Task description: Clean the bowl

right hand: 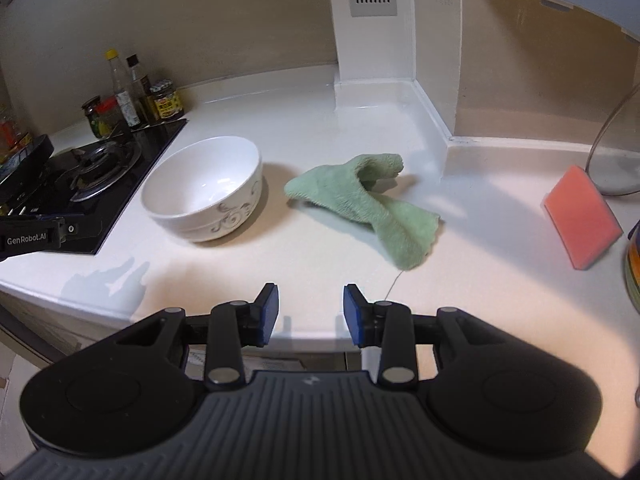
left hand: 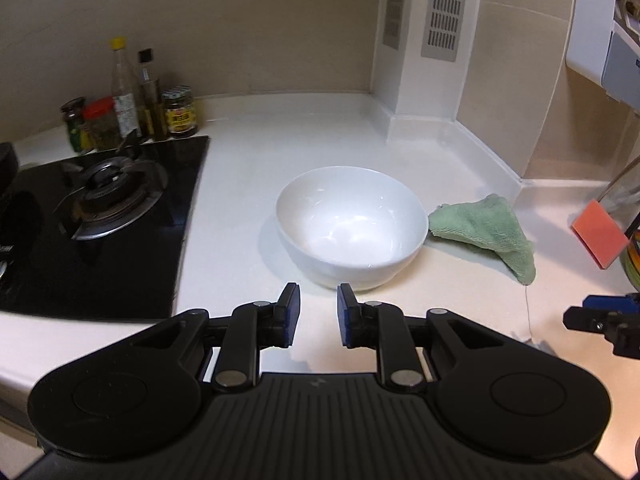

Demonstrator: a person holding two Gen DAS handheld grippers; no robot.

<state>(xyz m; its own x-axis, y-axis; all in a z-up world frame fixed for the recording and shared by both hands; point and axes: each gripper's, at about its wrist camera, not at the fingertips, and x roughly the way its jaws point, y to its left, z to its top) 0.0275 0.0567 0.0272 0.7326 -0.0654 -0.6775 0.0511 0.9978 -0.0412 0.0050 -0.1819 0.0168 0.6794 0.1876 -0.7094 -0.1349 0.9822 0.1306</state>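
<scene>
A white bowl (left hand: 351, 226) stands upright on the pale counter (left hand: 248, 184), with nothing in it; its outer wall carries a grey scroll pattern (right hand: 234, 220). A crumpled green cloth (left hand: 486, 230) lies just right of the bowl, apart from it (right hand: 368, 200). My left gripper (left hand: 319, 312) hovers close in front of the bowl's near side, open, nothing between its blue pads. My right gripper (right hand: 311, 312) is open over the counter's front edge, short of the cloth, also holding nothing. The right gripper's tip shows at the left wrist view's right edge (left hand: 600, 320).
A black gas hob (left hand: 100, 216) lies left of the bowl, with several sauce bottles and jars (left hand: 132, 112) behind it. A pink sponge (right hand: 582, 216) leans at the right near a glass vessel (right hand: 616, 152). A white pillar with a vent (left hand: 420, 48) stands at the back.
</scene>
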